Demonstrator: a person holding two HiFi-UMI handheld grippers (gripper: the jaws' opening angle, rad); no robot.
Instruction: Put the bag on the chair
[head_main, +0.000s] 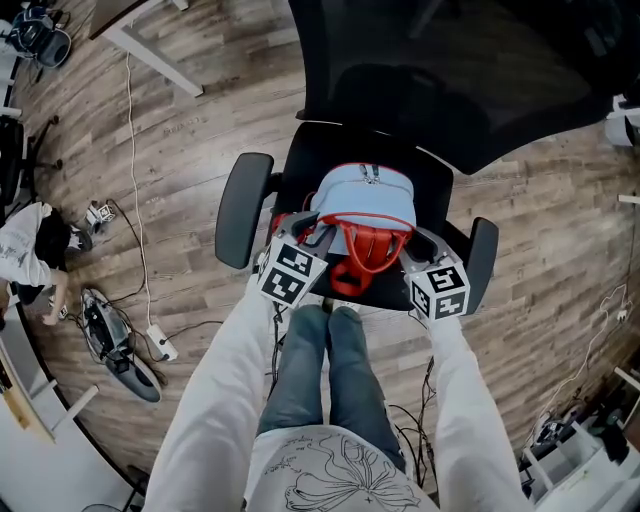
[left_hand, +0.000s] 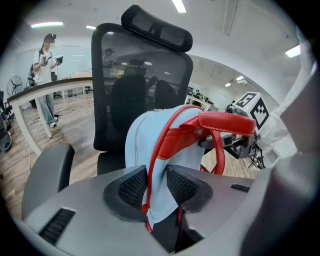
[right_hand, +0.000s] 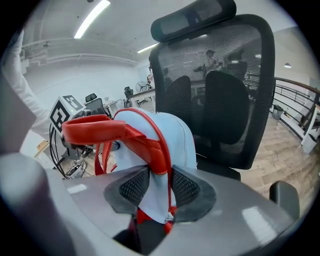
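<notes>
A light-blue bag (head_main: 362, 200) with red handles (head_main: 370, 250) sits upright on the seat of a black office chair (head_main: 300, 150), its back toward the mesh backrest. My left gripper (head_main: 318, 240) is at the bag's front left edge and my right gripper (head_main: 412, 245) at its front right edge. In the left gripper view the bag's (left_hand: 150, 135) blue fabric and red piping hang between the jaws of the left gripper (left_hand: 156, 185), which stand apart around it. In the right gripper view the bag's (right_hand: 175, 135) edge likewise lies between the parted jaws of the right gripper (right_hand: 160, 185).
The chair has grey armrests, a left armrest (head_main: 243, 208) and a right armrest (head_main: 482, 250), beside my grippers. Cables and a power strip (head_main: 160, 342) lie on the wooden floor at the left. A white desk leg (head_main: 150, 55) stands at the back left. A person (left_hand: 46, 75) stands far off.
</notes>
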